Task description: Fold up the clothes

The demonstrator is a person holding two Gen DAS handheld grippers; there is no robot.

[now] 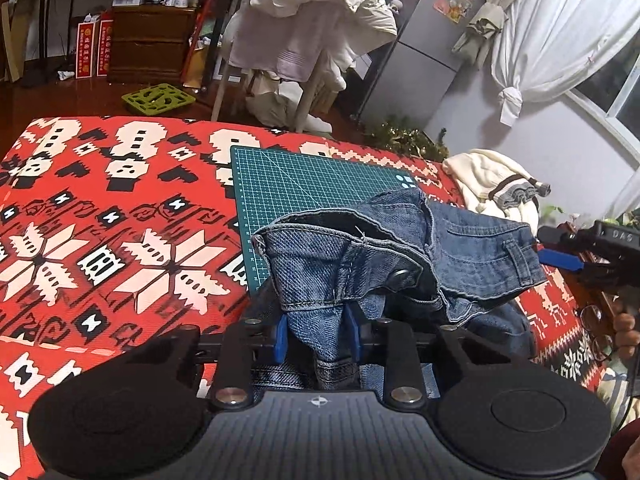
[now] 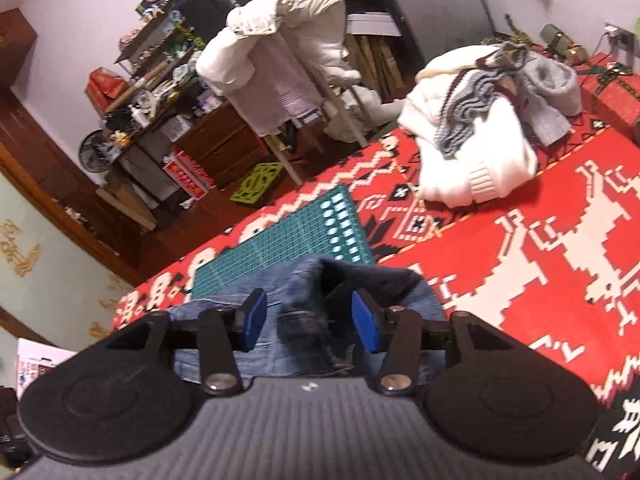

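Note:
A pair of blue jeans (image 1: 400, 256) lies bunched on a green cutting mat (image 1: 304, 188), waistband and button facing up. My left gripper (image 1: 318, 334) is shut on a thick fold of the denim at the near edge, and cloth fills the gap between its blue pads (image 1: 282, 336). In the right wrist view the jeans (image 2: 296, 312) lie under my right gripper (image 2: 310, 320), which hovers open with its pads (image 2: 254, 320) wide apart and nothing pinched. The right gripper (image 1: 548, 246) also shows at the right edge of the left wrist view, just beside the jeans' waistband.
A red patterned cloth (image 1: 100, 220) covers the table. A heap of white and grey knitwear (image 2: 472, 152) sits at the far right corner. Eyeglasses (image 1: 592, 316) lie near the right edge. Beyond the table stands a chair draped in white clothes (image 1: 304, 28).

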